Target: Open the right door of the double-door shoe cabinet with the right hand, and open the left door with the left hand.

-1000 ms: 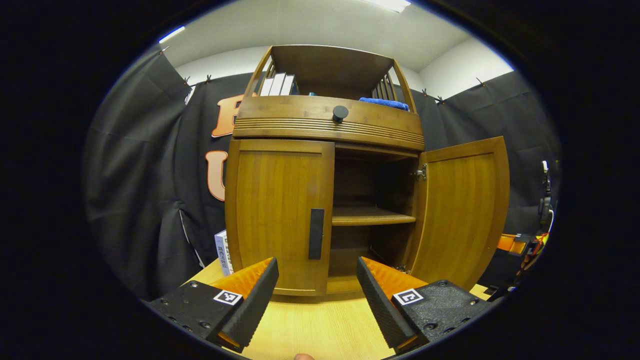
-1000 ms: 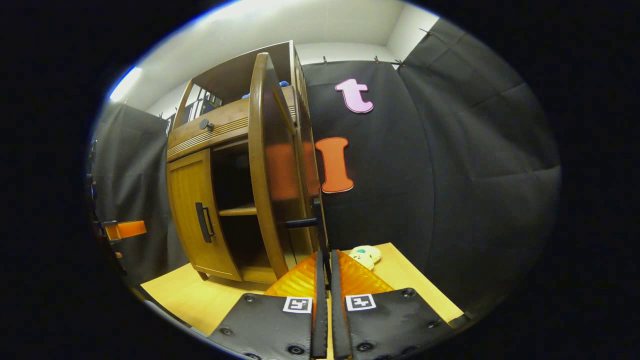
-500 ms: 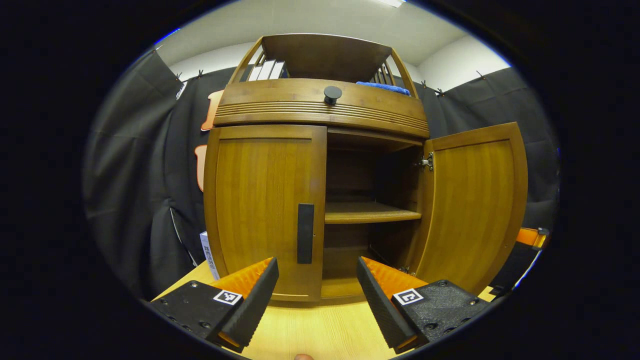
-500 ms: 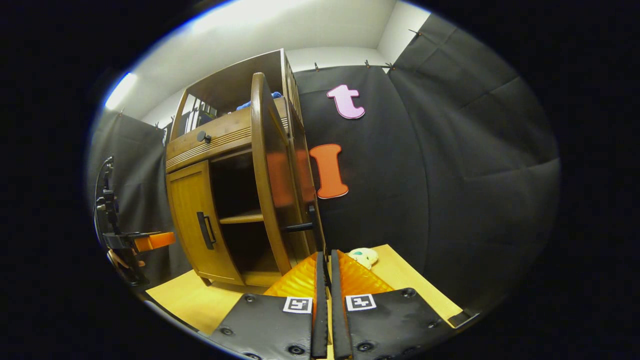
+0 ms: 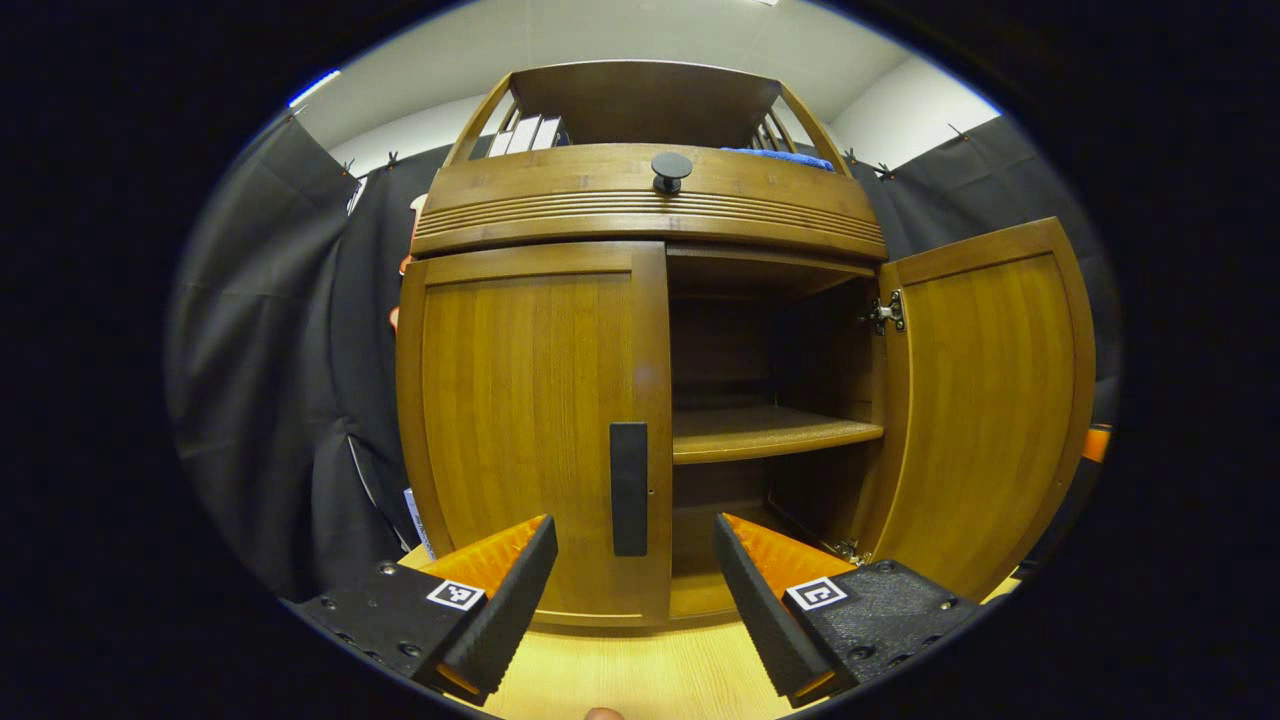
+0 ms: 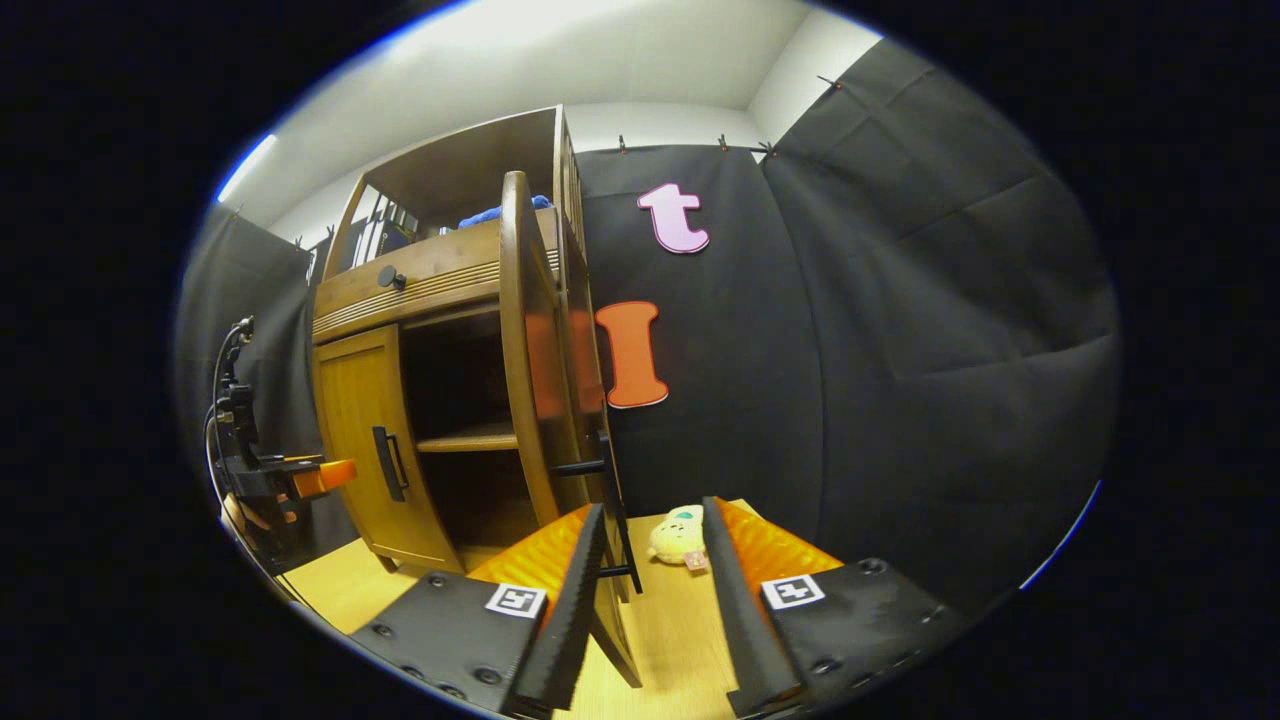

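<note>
The wooden shoe cabinet [image 5: 640, 210] stands close in front in the left gripper view. Its left door [image 5: 530, 420] is closed, and the black handle [image 5: 628, 488] sits just above the gap of my open left gripper [image 5: 635, 555], not touched. The right door [image 5: 985, 400] stands swung wide, baring an inner shelf [image 5: 770, 432]. In the right gripper view that right door [image 6: 530, 350] appears edge-on, its black handle [image 6: 608, 500] beside the left finger of my right gripper [image 6: 652, 512], which is open and holds nothing. The left gripper [image 6: 300, 475] shows far left there.
A drawer with a round black knob [image 5: 670, 168] tops the doors. Books [image 5: 525, 135] and a blue cloth [image 5: 785, 157] lie on the upper shelf. A small plush toy [image 6: 678, 535] rests on the light wooden table [image 6: 690, 630] right of the cabinet.
My right gripper has opened and let go of the right door's handle, which it was shut on before. The left gripper has come closer to the left door, its handle now near the fingertips.
</note>
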Demonstrator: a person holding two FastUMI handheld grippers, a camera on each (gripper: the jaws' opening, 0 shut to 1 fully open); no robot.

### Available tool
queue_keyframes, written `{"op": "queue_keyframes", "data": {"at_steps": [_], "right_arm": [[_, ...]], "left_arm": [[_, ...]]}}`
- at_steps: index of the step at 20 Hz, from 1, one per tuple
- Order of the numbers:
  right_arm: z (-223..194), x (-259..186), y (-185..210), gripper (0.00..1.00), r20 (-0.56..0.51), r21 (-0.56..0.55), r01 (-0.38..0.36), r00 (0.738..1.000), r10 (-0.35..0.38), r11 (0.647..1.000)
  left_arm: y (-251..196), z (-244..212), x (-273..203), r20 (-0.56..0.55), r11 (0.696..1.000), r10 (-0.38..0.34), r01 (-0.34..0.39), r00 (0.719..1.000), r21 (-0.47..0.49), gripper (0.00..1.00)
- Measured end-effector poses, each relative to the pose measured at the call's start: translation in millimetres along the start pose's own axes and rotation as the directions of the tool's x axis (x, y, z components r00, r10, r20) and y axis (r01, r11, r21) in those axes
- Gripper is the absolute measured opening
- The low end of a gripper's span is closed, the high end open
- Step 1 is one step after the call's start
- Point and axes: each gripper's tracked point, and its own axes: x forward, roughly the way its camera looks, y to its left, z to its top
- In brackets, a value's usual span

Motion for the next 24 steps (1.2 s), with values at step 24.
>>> {"op": "queue_keyframes", "data": {"at_steps": [24], "right_arm": [[10, -12, -24, 0.98, 0.060, -0.032, 0.119, 0.991, -0.117, 0.992]], "left_arm": [[16, -27, 111, -0.027, 0.999, 0.007, -0.008, 1.000, -0.040, 0.92]]}}
